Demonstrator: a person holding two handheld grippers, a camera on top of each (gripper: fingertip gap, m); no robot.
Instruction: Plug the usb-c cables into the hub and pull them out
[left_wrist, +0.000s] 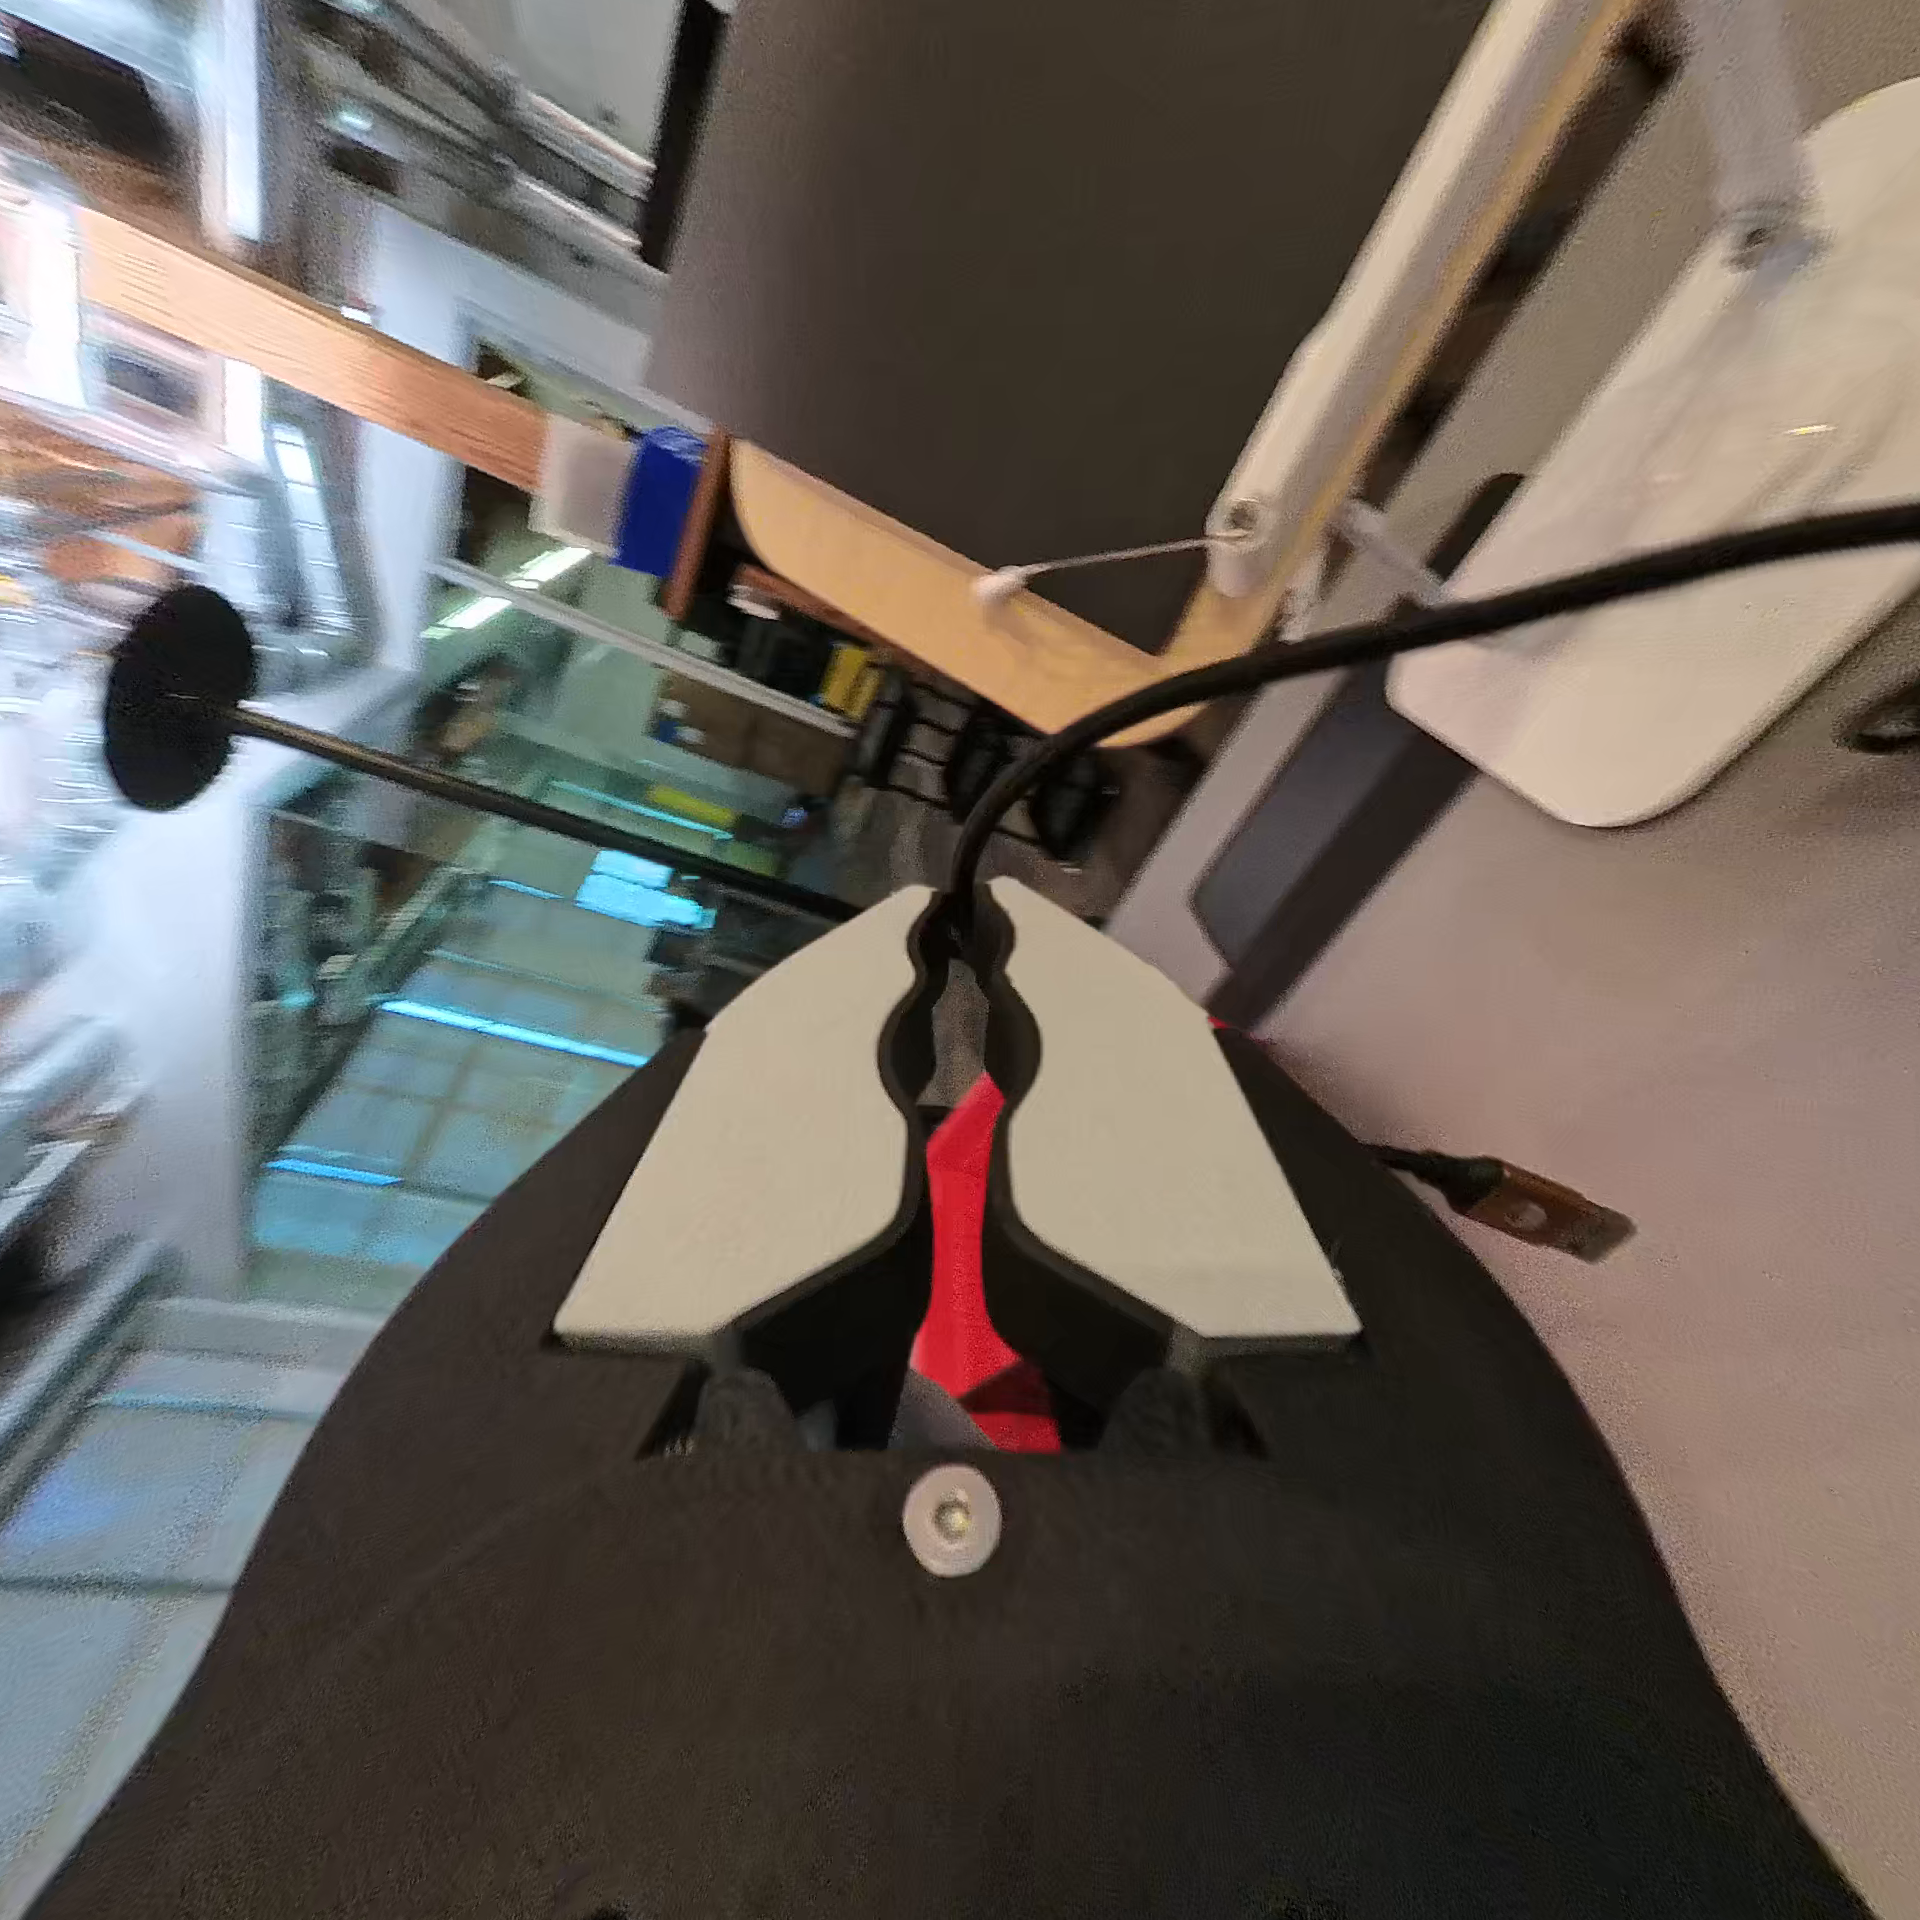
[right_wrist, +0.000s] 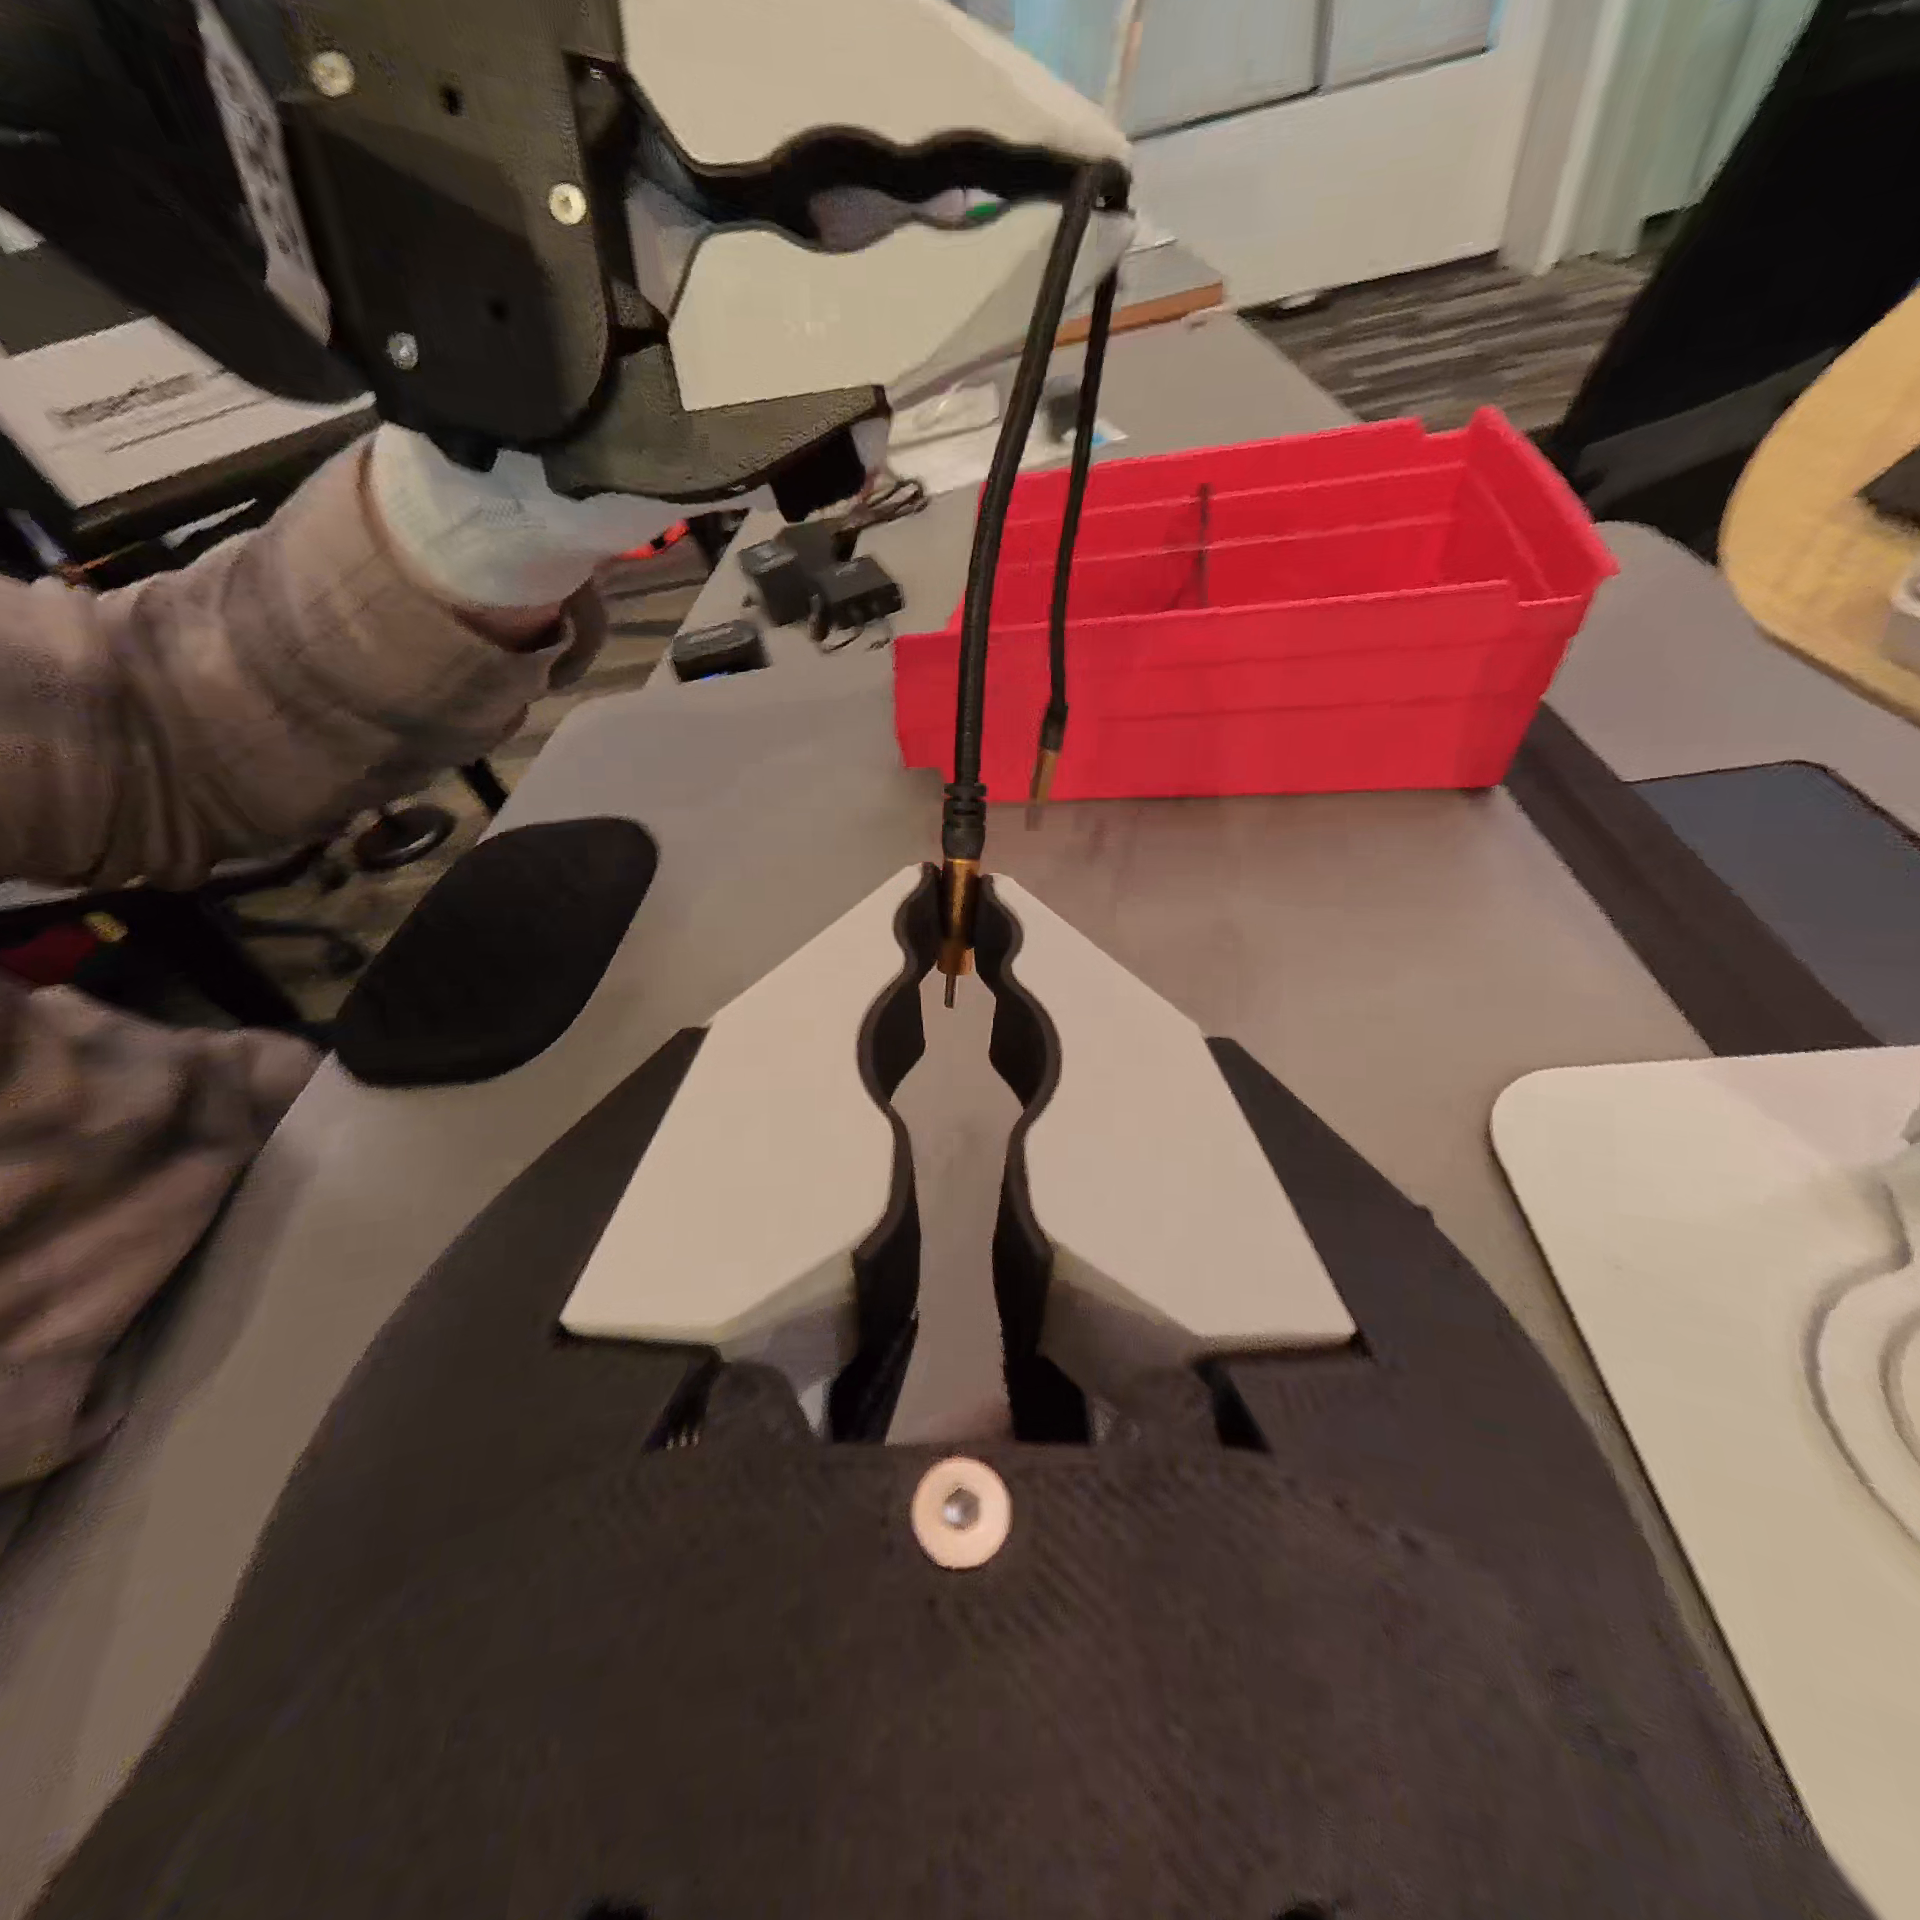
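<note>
Cable (right_wrist: 1023, 499), black and braided, hangs doubled between the two grippers above the grey bench (right_wrist: 1351, 935). Left gripper (right_wrist: 1107, 187), seen raised at upper left in the right wrist view, has its fingers clenched on the cable's mid-length, so that two strands drop from the tips. One strand ends in a brass-coloured plug (right_wrist: 958, 920) held upright at the very tips of the right gripper (right_wrist: 956, 914), whose fingers are clamped on the plug body; the connector tip points down into the gap behind the tips. The second strand hangs free, its own plug (right_wrist: 1047, 764) dangling in front of a red bin (right_wrist: 1299, 665) without visible contact.

In the left wrist view, the left gripper (left_wrist: 961, 920) shows its tips pinched on the cable (left_wrist: 1351, 644), which arcs away to the right edge of frame. That view is tilted and blurred; a plug (left_wrist: 1517, 1205) lies low at right, apart from the fingers.

A gloved hand (right_wrist: 488, 520) in a grey sleeve carries the left gripper. The red bin stands on the bench behind the cable. A white pad (right_wrist: 1714, 1351) lies at the bench's right. No hub can be made out in either view
</note>
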